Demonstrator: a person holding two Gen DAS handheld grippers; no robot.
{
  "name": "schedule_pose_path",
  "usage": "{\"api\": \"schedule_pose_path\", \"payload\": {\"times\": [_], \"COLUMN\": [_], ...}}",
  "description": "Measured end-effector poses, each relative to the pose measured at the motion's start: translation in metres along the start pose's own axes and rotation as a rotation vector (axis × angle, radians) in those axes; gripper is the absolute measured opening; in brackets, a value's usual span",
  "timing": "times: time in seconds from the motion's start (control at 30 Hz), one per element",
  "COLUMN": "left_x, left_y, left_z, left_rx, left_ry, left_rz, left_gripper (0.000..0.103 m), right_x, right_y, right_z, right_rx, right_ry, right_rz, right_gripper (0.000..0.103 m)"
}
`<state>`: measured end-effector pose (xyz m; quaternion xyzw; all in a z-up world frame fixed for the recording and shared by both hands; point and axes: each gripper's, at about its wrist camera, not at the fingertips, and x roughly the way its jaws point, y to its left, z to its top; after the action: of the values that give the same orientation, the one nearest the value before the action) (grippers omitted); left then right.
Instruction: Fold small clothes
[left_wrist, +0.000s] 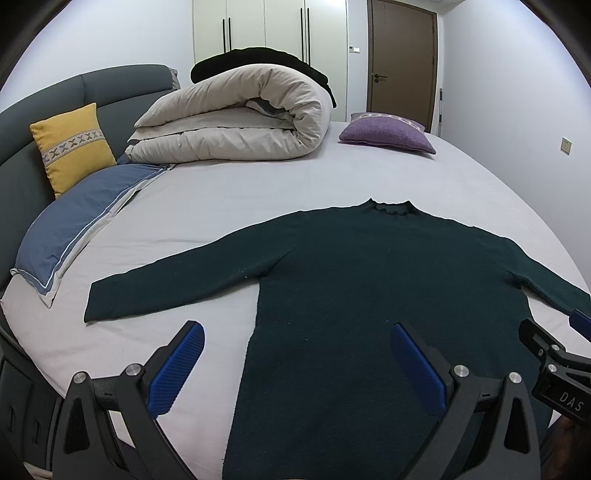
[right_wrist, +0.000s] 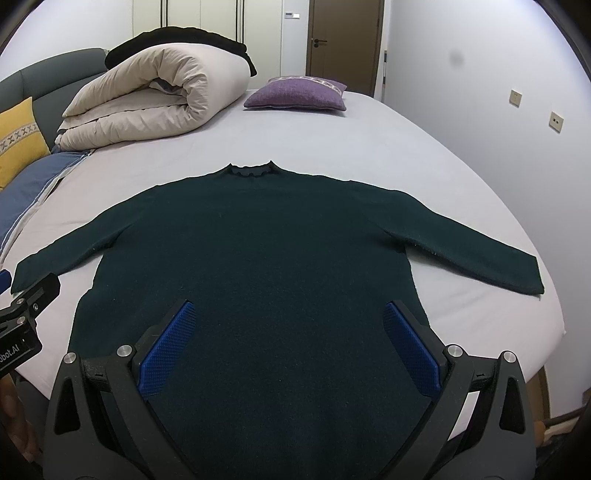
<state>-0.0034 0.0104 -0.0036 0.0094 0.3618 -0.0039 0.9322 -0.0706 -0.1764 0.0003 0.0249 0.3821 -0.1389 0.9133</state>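
Overhead, both hand-held grippers, left (left_wrist: 297, 334) and right (right_wrist: 288, 314), spread above sweater (right_wrist: 255, 236); "DAS" label (left_wrist: 570, 401).

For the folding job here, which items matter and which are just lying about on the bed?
Job:
dark green sweater
left tool, open
right tool, open

Lying about:
rolled duvet
purple cushion
yellow cushion
blue pillow

I see a plain dark green knit sweater (right_wrist: 258, 240), a purple woven cushion (right_wrist: 295, 96), and a yellow cushion with a cross-stitch band (left_wrist: 72, 146).
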Motion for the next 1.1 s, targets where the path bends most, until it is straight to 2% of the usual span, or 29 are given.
{"api": "schedule_pose_path", "payload": {"times": [1.1], "left_x": [-0.0024], "left_y": [0.0001], "left_z": [0.0004], "left_rx": [0.004], "left_ry": [0.002], "left_rz": [0.003], "left_gripper": [0.103], "right_x": [0.0019], "right_y": [0.0007], "right_z": [-0.0017], "right_rx": [-0.001], "right_ry": [0.006], "right_rz": [0.000], "right_gripper": [0.103]}}
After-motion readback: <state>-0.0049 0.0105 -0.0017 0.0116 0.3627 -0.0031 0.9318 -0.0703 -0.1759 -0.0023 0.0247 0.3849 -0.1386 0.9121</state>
